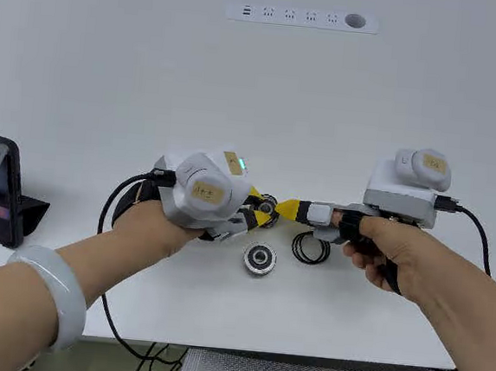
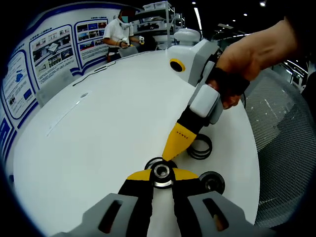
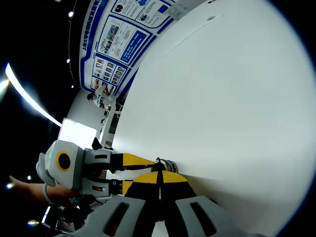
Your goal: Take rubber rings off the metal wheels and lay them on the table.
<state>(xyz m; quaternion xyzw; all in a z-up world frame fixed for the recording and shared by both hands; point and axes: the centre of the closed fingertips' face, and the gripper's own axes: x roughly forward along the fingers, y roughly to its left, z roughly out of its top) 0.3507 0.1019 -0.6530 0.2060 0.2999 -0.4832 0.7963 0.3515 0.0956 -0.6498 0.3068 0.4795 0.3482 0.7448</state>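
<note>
- The left hand-held gripper point(image 2: 163, 176) holds a wheel point(image 2: 162, 170) tight between its two yellow tips, a bit above the counter point(image 1: 153, 73).
- A black ring point(image 2: 151, 162) sits around that wheel.
- The right hand-held gripper point(image 3: 158, 178) has its tips pressed together. It looks like they pinch the edge of the ring, at the side of the wheel away from the left one.
- In the head view the two stand in one line across the middle of the frame, tips meeting. The wheel is just left of the right one's tip.
- In the left gripper view the wheel shows its round face, so its axle points back along the left jaws.
- I think the ring has to be pulled away toward the right of the head view. The right hand is nearer for that.
- Loose rings point(image 2: 200, 147) lie on the counter just beside a second wheel point(image 2: 212, 181).
</note>
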